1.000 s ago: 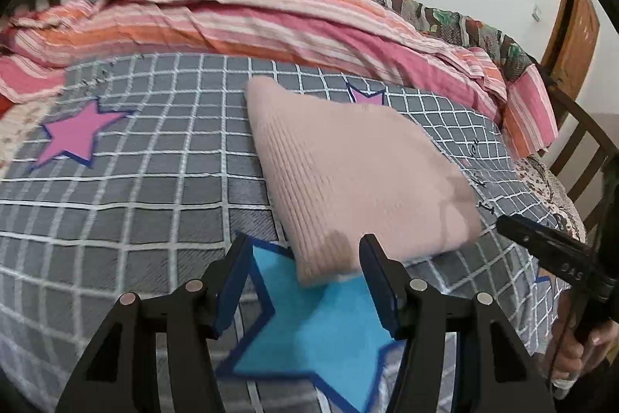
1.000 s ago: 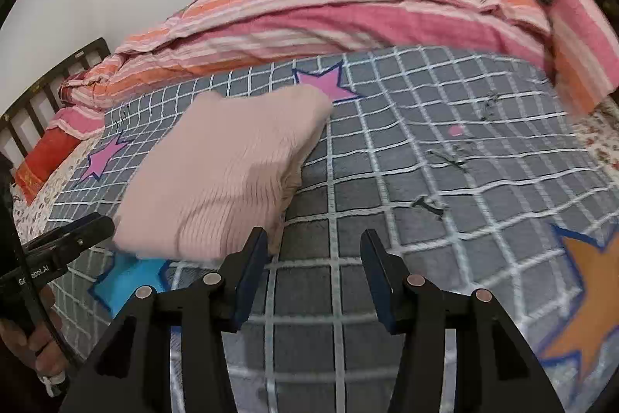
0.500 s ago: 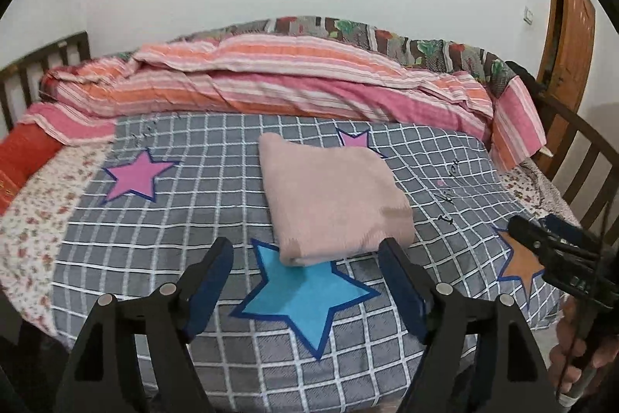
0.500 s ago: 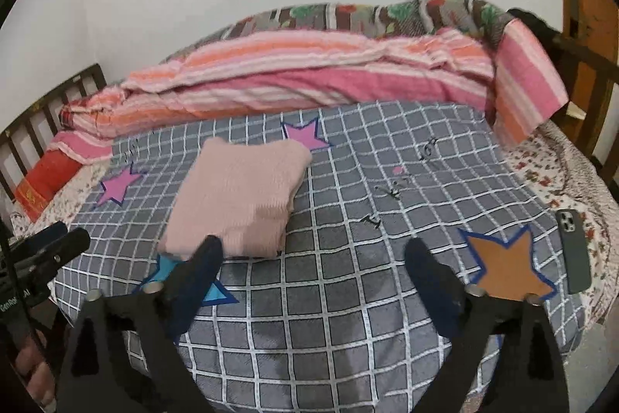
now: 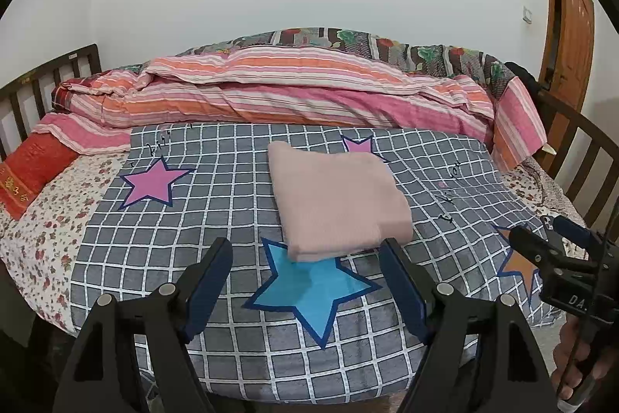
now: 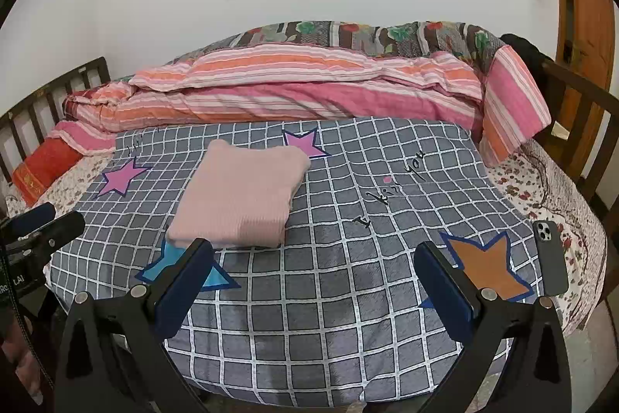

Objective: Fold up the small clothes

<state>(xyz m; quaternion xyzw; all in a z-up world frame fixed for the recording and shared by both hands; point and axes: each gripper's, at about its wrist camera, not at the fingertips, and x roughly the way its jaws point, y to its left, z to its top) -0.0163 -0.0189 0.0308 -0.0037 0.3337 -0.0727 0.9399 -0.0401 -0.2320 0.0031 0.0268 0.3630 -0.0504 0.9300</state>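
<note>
A pink knitted garment (image 5: 336, 200) lies folded into a neat rectangle on the grey checked blanket (image 5: 193, 219); it also shows in the right wrist view (image 6: 240, 196). My left gripper (image 5: 307, 275) is open and empty, held back from the bed's near edge, short of the garment. My right gripper (image 6: 313, 277) is open wide and empty, also back from the bed, to the right of the garment. Each gripper shows at the edge of the other's view: the right one (image 5: 549, 250) and the left one (image 6: 42, 223).
A striped pink and orange quilt (image 5: 290, 91) is heaped along the far side of the bed. A red cushion (image 5: 31, 165) lies at the left. A black phone (image 6: 549, 258) lies on the bed's right edge. Wooden bed rails (image 6: 580, 126) and a door (image 6: 584, 6) stand at the right.
Both grippers have pulled back and up from the garment and opened wider. The folded garment lies where it was.
</note>
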